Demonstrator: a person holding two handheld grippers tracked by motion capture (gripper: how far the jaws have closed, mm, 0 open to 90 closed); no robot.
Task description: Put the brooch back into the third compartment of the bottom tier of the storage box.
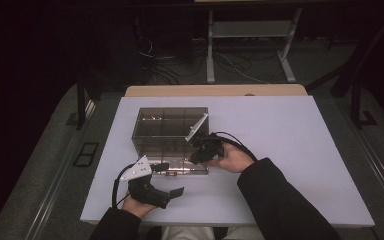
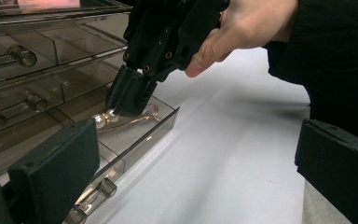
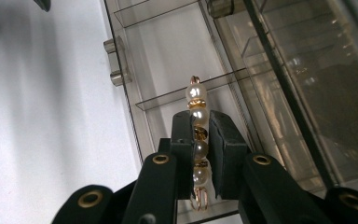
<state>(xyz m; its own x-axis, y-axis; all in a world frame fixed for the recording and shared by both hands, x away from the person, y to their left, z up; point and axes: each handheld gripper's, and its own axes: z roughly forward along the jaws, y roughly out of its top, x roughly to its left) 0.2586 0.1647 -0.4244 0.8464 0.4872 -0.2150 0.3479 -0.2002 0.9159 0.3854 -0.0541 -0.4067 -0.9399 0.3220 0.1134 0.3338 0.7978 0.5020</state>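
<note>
Right gripper (image 3: 199, 154) is clamping a pearl-and-gold hair clip (image 3: 197, 123), jaws nearly closed with only the clip's width between them. Pearls are running in a line along the gap; the top two pearls are sticking out past the jaw tips, and the gold loop end is showing below, between the jaw bases. In the left gripper view the same gripper (image 2: 127, 100) is pointing down into the pulled-out drawer (image 2: 163, 122), with the clip (image 2: 121, 120) sitting at its tips over the drawer floor; cannot tell whether the clip is touching the bottom.

The drawer belongs to a smoky clear acrylic organizer box (image 1: 170, 131) standing on the white table (image 1: 290, 150), left of centre. Other drawers are sitting closed, each with small clear knob handles (image 2: 23, 55). The open drawer is projecting from the box's near face, toward the person.

Left gripper (image 1: 167, 180) is resting low on the table just in front of the open drawer, held in the left hand (image 1: 137, 205). Its jaws are standing wide apart with nothing between them. The right hand (image 1: 232, 159) is wrapping the right gripper from the drawer's right side, dark sleeve (image 1: 280, 200) trailing back.
</note>
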